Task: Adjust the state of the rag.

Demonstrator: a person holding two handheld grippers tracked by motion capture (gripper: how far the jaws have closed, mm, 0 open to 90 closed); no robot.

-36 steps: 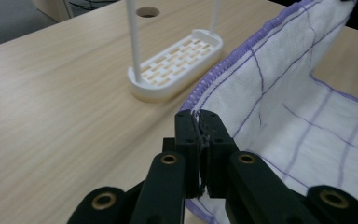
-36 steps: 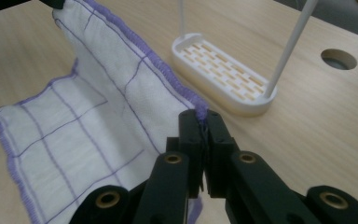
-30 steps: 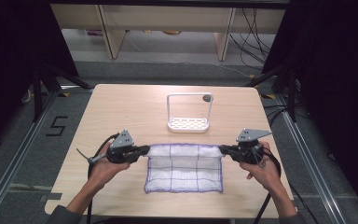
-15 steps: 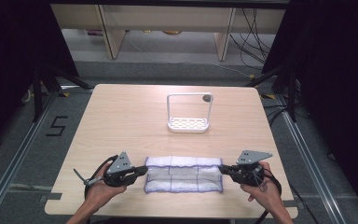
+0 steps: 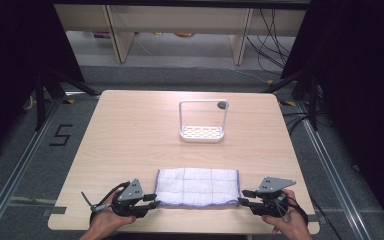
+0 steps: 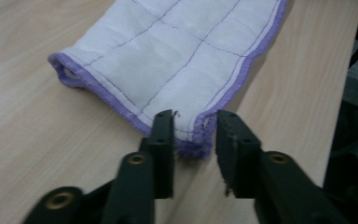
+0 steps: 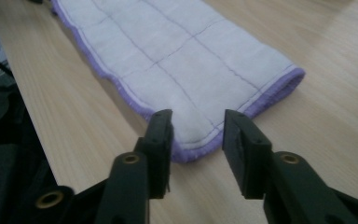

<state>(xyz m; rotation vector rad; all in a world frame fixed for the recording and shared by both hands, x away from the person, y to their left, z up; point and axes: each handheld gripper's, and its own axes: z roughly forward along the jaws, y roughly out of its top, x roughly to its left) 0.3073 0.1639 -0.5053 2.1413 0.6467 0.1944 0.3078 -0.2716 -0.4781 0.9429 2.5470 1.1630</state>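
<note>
— White cotton with purple stitching: the cloth lay folded into a long band at the lower middle of the high view, near the front edge of the table. A second earlier it had been a taller rectangle, held at its two far corners; those corners had been brought down toward the bottom of the frame.

— And the claws?

— Both had just been opening. The left claw stood narrowly parted, the purple hem of the cloth's corner between its jaws but no longer pinched. The right claw was the same at the other end, the folded corner lying loose in the gap.

— So the fold was finished?

— It looked so. The upper layer sat nearly flush on the lower one, edges roughly matched, and the release suggested the person judged this fold done. A second fold, or a move toward the white rack standing well apart at the upper middle of the high view, seemed the likely remainder.

— Any risk?

— Pulling the jaws back could drag the top layer askew.
</note>
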